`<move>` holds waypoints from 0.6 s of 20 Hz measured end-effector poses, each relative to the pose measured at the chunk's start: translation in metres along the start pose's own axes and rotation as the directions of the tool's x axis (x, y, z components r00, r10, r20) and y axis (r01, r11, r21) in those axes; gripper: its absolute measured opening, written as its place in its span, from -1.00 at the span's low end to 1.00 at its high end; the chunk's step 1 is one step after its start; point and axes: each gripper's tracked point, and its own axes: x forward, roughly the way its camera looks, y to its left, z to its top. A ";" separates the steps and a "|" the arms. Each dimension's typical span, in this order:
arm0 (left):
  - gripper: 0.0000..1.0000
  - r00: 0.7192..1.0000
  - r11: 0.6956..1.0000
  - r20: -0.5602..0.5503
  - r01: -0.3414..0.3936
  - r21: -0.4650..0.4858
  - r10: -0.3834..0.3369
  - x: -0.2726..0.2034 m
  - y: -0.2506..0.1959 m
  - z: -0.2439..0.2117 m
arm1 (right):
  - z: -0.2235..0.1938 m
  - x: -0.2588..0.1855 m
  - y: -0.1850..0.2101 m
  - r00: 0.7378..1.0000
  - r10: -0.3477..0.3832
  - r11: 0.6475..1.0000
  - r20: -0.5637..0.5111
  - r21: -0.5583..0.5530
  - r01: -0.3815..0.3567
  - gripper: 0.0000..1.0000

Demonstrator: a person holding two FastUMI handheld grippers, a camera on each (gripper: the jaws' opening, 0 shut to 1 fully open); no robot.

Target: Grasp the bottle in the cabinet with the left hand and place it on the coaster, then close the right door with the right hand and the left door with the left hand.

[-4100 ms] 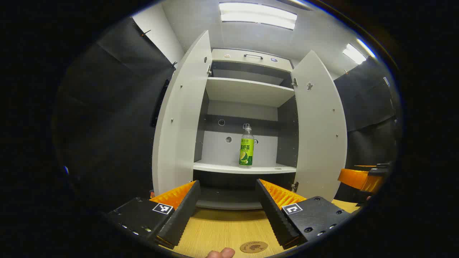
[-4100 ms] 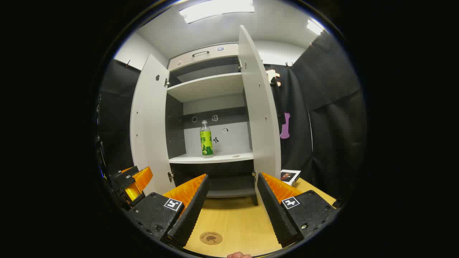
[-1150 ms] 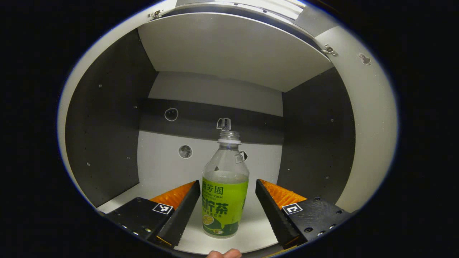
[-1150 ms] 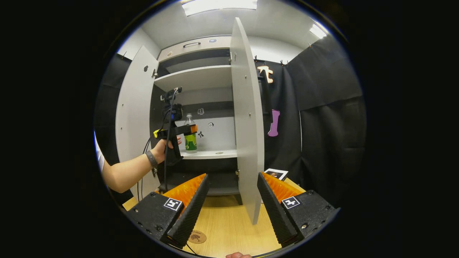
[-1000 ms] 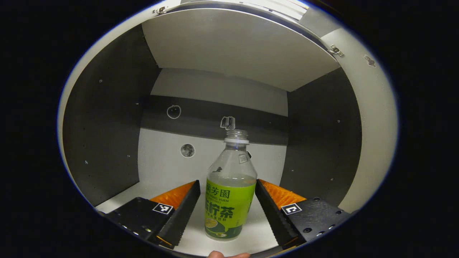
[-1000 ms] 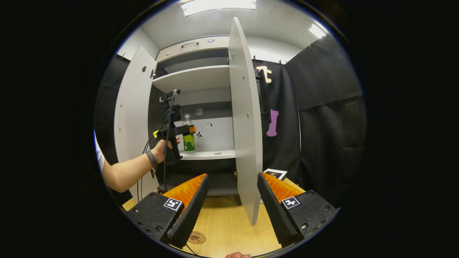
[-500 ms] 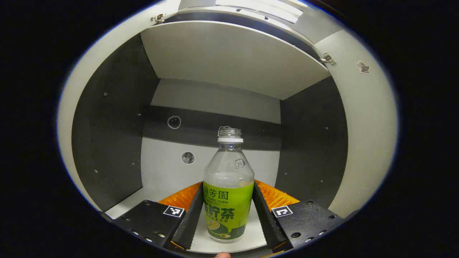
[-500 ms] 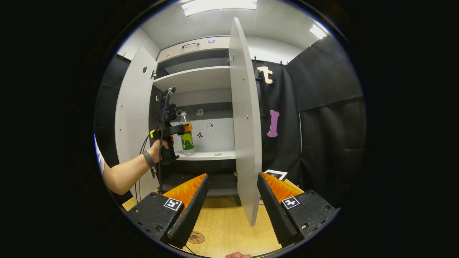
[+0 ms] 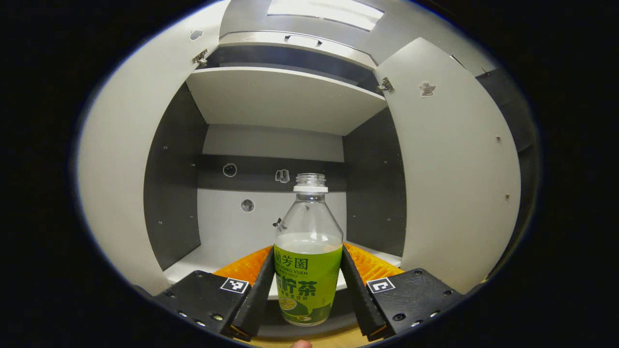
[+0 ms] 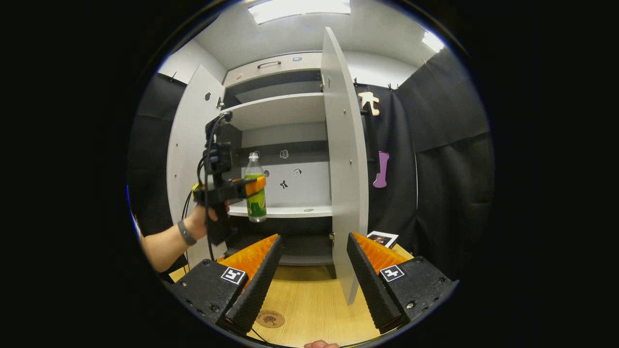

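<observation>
- While holding the upright clear plastic bottle with the green label point(image 9: 308, 270), the left gripper point(image 9: 305, 285) is hanging above the wooden counter point(image 10: 314, 304).
- Round brown coaster point(image 10: 270, 319) is lying below and nearer; the right gripper point(image 10: 312, 278) is gaping wide, empty.

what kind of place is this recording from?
Likely a staged data-collection booth, not a real home: a white cabinet on a wooden table, black cloth for walls, and tagged handheld grippers, the left gripper holding a bottle.
</observation>
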 end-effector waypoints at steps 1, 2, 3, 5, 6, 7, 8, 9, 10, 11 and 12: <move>0.47 1.000 1.000 -0.001 -0.003 -0.008 0.003 -0.013 -0.005 -0.009 | 0.001 -0.001 0.001 1.000 0.006 1.000 0.002 0.002 -0.006 0.67; 0.46 1.000 1.000 0.006 -0.018 -0.004 0.018 -0.027 -0.008 -0.017 | -0.001 -0.003 0.002 1.000 0.012 1.000 -0.001 0.004 -0.012 0.66; 0.47 0.999 0.999 0.012 -0.031 0.009 0.031 -0.038 -0.012 -0.028 | -0.002 -0.005 0.002 1.000 0.013 1.000 -0.006 0.007 -0.013 0.66; 0.46 0.999 0.999 -0.015 -0.039 0.018 0.039 -0.060 -0.025 -0.060 | 0.000 -0.010 0.001 1.000 0.013 1.000 -0.008 0.010 -0.013 0.67; 0.46 0.999 0.999 -0.034 -0.037 0.017 0.037 -0.071 -0.034 -0.079 | 0.000 -0.012 0.000 1.000 0.014 1.000 -0.008 0.010 -0.014 0.66; 0.46 0.998 0.999 -0.053 -0.041 0.024 0.042 -0.083 -0.041 -0.097 | 0.001 -0.014 0.000 1.000 0.018 1.000 -0.005 0.010 -0.018 0.66; 0.47 0.996 0.998 -0.071 -0.051 0.036 0.053 -0.094 -0.047 -0.114 | 0.002 -0.016 -0.001 1.000 0.025 1.000 -0.001 0.011 -0.025 0.67; 0.47 0.994 0.998 -0.094 -0.056 0.037 0.060 -0.102 -0.052 -0.130 | 0.003 -0.017 0.000 0.999 0.035 0.999 0.002 0.012 -0.035 0.66; 0.47 0.991 0.998 -0.119 -0.061 0.025 0.063 -0.110 -0.057 -0.148 | 0.003 -0.018 -0.001 0.999 0.040 0.999 0.001 0.011 -0.040 0.66; 0.48 0.989 0.998 -0.137 -0.062 0.009 0.063 -0.117 -0.061 -0.163 | 0.003 -0.019 -0.003 0.999 0.038 0.999 -0.003 0.009 -0.038 0.66; 0.48 0.985 0.997 -0.156 -0.072 -0.001 0.071 -0.123 -0.063 -0.176 | 0.004 -0.020 -0.005 0.999 0.036 0.999 -0.006 0.008 -0.036 0.66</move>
